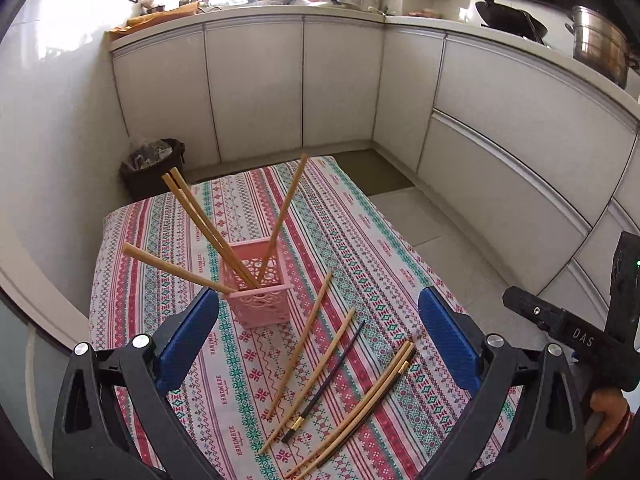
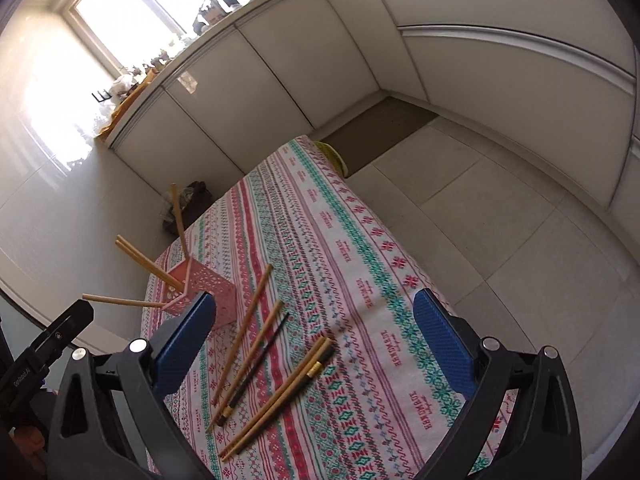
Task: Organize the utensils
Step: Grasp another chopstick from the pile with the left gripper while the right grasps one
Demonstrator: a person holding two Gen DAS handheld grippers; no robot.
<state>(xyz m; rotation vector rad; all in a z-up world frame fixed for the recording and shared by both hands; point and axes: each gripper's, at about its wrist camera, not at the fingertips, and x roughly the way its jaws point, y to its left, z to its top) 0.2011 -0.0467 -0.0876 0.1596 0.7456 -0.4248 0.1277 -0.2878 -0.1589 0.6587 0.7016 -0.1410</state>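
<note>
A pink perforated holder (image 1: 262,296) stands on the patterned tablecloth (image 1: 360,240) and holds several wooden chopsticks (image 1: 208,216) that lean outward. It also shows in the right wrist view (image 2: 208,296). Several loose chopsticks lie on the cloth in front of it: wooden ones (image 1: 300,356) (image 2: 244,332) and dark ones with a gold band (image 1: 324,384) (image 2: 256,368). My left gripper (image 1: 320,340) is open and empty above the loose chopsticks. My right gripper (image 2: 316,340) is open and empty above the same chopsticks.
A dark bin (image 1: 154,166) stands on the floor beyond the table's far left corner. White kitchen cabinets (image 1: 256,88) wrap around the back and right. A wok (image 1: 508,16) and a steel pot (image 1: 600,44) sit on the counter. Tiled floor (image 2: 500,208) lies right of the table.
</note>
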